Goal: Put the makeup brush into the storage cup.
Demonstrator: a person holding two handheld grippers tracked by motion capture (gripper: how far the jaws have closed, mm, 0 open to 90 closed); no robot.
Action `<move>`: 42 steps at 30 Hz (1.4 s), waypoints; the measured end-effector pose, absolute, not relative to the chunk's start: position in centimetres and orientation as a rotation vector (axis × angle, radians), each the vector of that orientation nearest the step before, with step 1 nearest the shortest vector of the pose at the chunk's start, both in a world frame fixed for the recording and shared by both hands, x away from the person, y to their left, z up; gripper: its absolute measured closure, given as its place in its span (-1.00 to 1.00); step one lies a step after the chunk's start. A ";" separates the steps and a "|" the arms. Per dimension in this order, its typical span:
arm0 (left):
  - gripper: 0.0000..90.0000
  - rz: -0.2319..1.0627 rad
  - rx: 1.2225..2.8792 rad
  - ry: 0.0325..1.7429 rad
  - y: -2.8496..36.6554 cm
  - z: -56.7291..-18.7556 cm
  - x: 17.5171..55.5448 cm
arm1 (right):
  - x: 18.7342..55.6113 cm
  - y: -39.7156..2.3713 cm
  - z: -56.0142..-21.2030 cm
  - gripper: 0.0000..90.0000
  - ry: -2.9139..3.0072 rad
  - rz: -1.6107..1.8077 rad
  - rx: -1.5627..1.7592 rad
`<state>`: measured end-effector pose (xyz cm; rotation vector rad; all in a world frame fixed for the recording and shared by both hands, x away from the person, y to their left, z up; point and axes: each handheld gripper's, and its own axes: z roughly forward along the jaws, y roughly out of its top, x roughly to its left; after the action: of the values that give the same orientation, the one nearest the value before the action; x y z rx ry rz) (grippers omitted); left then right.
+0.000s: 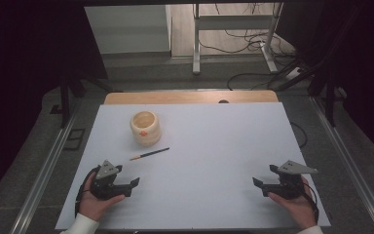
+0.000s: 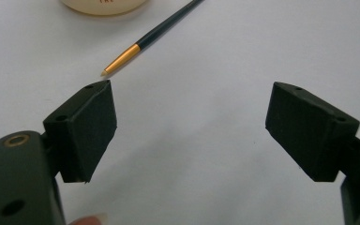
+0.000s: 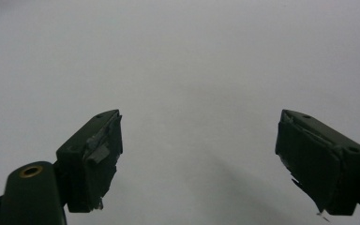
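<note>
Paintbrush [image 1: 149, 154] lies flat on the white table [image 1: 214, 146], just in front of the cream cup [image 1: 145, 127] and apart from it, its gold ferrule and tip pointing toward my left gripper [image 1: 129, 184]. That gripper's jaws stand wide and hold nothing; my right gripper [image 1: 262, 184] is likewise released, well off to the other side. I judge the risk to be the thin handle: it could roll or skid if one pad touches first, or I could nudge the cup. What the cup holds I cannot tell.

Black left gripper [image 1: 126, 186] and right gripper [image 1: 263, 186], grey three-cornered top plates, black cables, white sleeves.
</note>
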<state>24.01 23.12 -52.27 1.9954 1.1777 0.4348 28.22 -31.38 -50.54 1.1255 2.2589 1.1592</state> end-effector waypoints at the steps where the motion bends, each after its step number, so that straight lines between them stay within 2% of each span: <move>1: -0.61 0.436 1.994 1.177 23.1 -52.3 24.0 | 28.2 -31.4 -50.6 -0.65 2.260 1.156 1.130; 29: -0.65 0.434 2.035 1.163 22.5 -52.3 23.7 | 28.7 -30.4 -50.5 -0.65 2.303 1.144 1.062; 42: -0.68 0.475 2.068 1.130 22.0 -51.5 23.7 | 28.7 -30.5 -50.5 -0.64 2.310 1.175 1.072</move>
<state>23.69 21.97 -51.47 2.0678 1.1304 0.4754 28.66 -30.52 -50.54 1.0718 2.3098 1.1750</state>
